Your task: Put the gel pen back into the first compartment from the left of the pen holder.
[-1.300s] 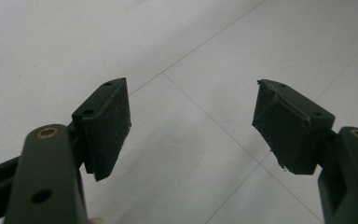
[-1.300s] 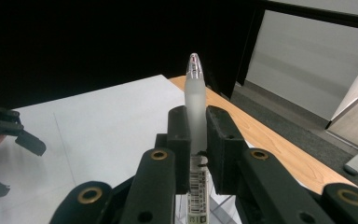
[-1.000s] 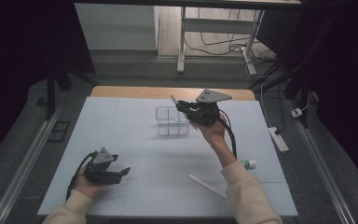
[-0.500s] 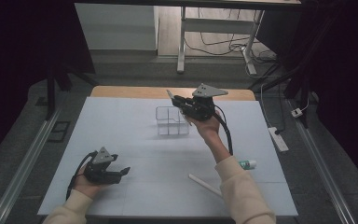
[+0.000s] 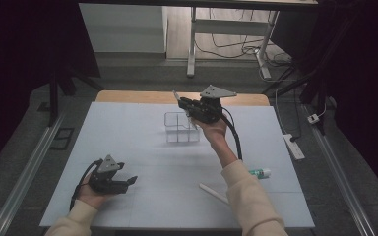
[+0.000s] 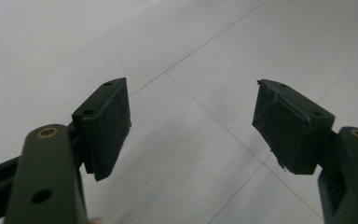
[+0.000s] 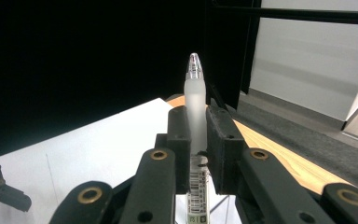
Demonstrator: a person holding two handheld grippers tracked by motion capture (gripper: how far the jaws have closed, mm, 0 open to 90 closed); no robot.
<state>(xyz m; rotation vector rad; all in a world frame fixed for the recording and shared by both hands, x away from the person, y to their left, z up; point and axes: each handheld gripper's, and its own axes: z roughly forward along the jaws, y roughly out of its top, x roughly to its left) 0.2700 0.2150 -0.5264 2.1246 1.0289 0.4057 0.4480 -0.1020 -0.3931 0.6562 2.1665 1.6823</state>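
Pen [image 7: 196, 100], frosted and tip outward, is pinched by the right gripper [image 5: 187, 105] above the clear divided box [image 5: 181, 128] near the table's [image 5: 128, 118] far edge. Left gripper [image 5: 123, 181] rests spread on open tabletop.

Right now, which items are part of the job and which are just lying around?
In the job:
- pen, clamped in the right gripper
- clear divided box, just below it

Lying about:
- small tube
- white stick
- power strip, off the table

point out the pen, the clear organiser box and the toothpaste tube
pen [image 7: 196, 100]: right gripper view, frosted barrel
clear organiser box [image 5: 177, 129]: high view, front left wall
toothpaste tube [image 5: 259, 173]: high view, middle of body
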